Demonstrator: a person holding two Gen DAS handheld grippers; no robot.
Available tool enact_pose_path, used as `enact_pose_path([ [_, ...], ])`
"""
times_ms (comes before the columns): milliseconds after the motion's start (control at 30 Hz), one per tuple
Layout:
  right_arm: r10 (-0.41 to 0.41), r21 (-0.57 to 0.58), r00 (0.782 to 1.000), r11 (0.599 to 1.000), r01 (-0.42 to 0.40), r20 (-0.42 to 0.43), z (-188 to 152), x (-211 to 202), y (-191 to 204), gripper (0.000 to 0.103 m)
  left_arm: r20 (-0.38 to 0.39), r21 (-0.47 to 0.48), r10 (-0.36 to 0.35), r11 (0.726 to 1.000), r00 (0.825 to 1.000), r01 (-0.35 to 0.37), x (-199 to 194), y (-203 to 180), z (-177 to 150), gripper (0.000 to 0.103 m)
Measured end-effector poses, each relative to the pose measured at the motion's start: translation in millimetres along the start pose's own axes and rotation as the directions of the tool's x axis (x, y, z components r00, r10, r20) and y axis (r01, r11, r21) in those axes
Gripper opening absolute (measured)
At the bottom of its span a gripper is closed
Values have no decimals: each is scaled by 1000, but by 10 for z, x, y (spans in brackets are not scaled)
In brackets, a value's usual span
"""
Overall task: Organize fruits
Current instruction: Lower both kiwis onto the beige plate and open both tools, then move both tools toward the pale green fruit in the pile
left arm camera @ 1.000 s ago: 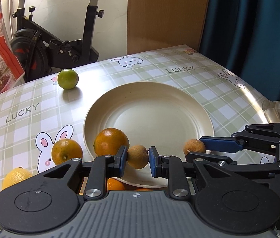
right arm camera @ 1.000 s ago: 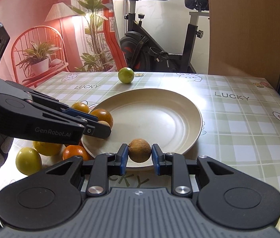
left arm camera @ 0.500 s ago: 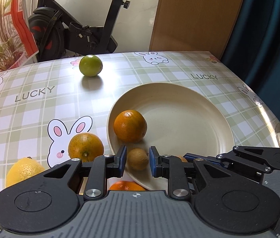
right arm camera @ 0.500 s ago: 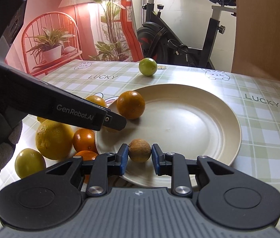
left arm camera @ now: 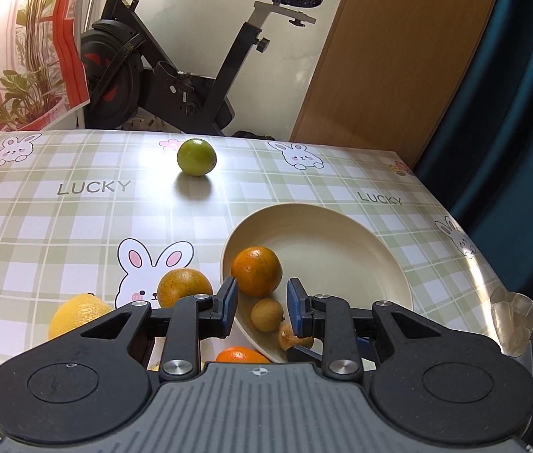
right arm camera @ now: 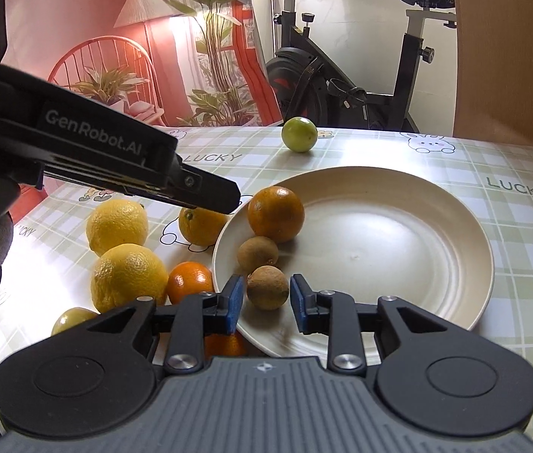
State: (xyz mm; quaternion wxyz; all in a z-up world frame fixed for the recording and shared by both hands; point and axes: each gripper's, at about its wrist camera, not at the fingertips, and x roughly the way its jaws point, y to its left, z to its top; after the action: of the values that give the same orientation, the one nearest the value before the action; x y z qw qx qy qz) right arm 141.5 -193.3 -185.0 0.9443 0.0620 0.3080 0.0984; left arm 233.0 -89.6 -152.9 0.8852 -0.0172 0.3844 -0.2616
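both jaws opening, brown fruits (right arm camera: 267, 287) released on plate (right arm camera: 398, 234); bottom orange (left arm camera: 241, 355) half hidden.

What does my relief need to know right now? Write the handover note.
Left gripper: jaws opening, pads clear of the brown fruit on the plate.
Right gripper: jaws opening, its brown fruit lies on the plate between the pads, untouched.
Done: one orange and two brown fruits on the plate.
Left on the table: green fruit at the far side; two lemons, further oranges and a yellow-green fruit left of the plate.
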Motion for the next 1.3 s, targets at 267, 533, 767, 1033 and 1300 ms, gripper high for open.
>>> enact_pose_path([
  [267,-9,62,998,998,5,65,-94,-369,95,33,49,10,17,1000,999,-17,-321,-9,-99,30],
  [533,28,22,997,999,-29,69,-99,-544,321,33,46,-33,45,999,998,-43,-701,164,-383,30],
  [767,77,-49,996,996,-76,32,-128,-545,594,35,7,-100,40,994,999,-39,-785,380,-612,30],
  [1033,138,-175,990,974,-142,-30,-215,-446,900,39,-28,-144,6,989,1000,-10,-684,469,-724,30],
  [1300,178,-236,977,951,-201,-114,-170,-217,987,46,-23,-152,-6,988,1000,2,-664,478,-798,29],
])
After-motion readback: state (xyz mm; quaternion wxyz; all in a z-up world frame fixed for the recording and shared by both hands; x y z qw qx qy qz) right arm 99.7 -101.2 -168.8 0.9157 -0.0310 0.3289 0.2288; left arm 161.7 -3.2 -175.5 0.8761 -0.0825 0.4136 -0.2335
